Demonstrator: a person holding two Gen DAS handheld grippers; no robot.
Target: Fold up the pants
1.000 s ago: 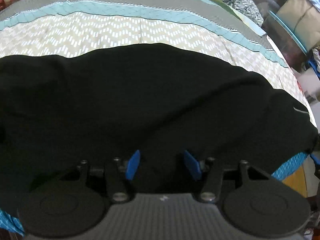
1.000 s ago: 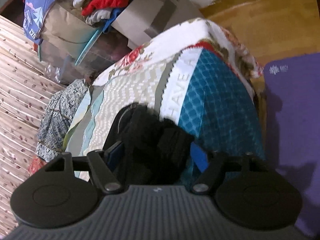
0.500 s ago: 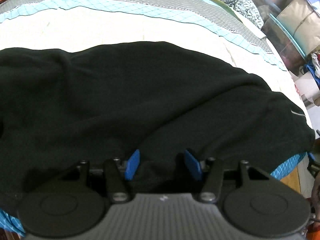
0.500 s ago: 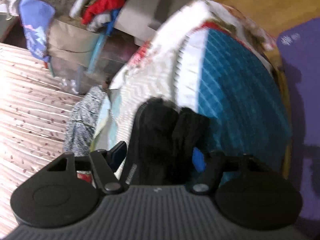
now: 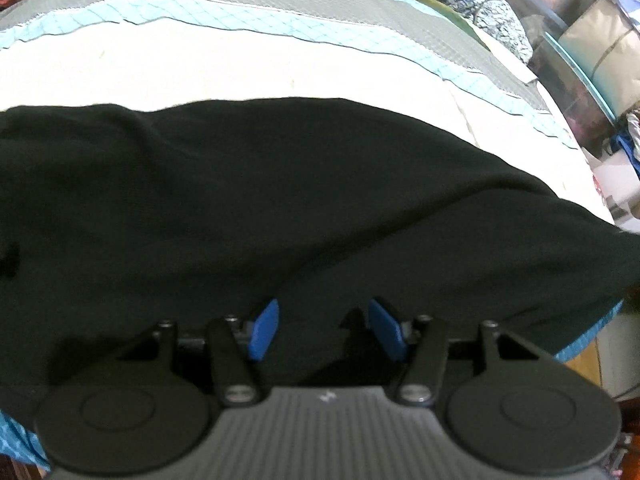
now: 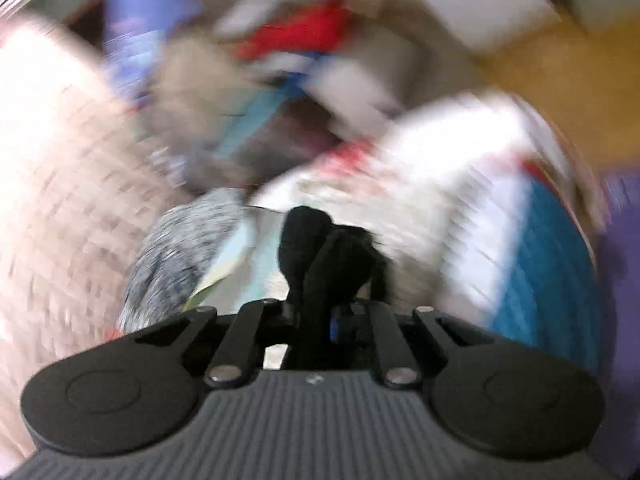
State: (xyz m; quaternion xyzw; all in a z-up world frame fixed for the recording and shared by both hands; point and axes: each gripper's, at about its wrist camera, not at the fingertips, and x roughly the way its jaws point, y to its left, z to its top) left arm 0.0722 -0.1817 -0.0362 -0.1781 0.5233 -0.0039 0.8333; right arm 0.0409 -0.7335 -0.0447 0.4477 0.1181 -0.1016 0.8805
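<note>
Since 1 s ago the right hand-held gripper (image 6: 316, 320) clamped the black pants (image 5: 280, 200); left hand-held gripper (image 5: 324, 328) gapes apart.

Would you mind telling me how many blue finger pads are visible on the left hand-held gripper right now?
2. One blue pad is left of centre and the other right of centre, spread apart over the black pants on the bed. Their lower ends are hidden.

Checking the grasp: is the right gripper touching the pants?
Touching. The right wrist view shows the right gripper shut on a bunch of the black pants.
</note>
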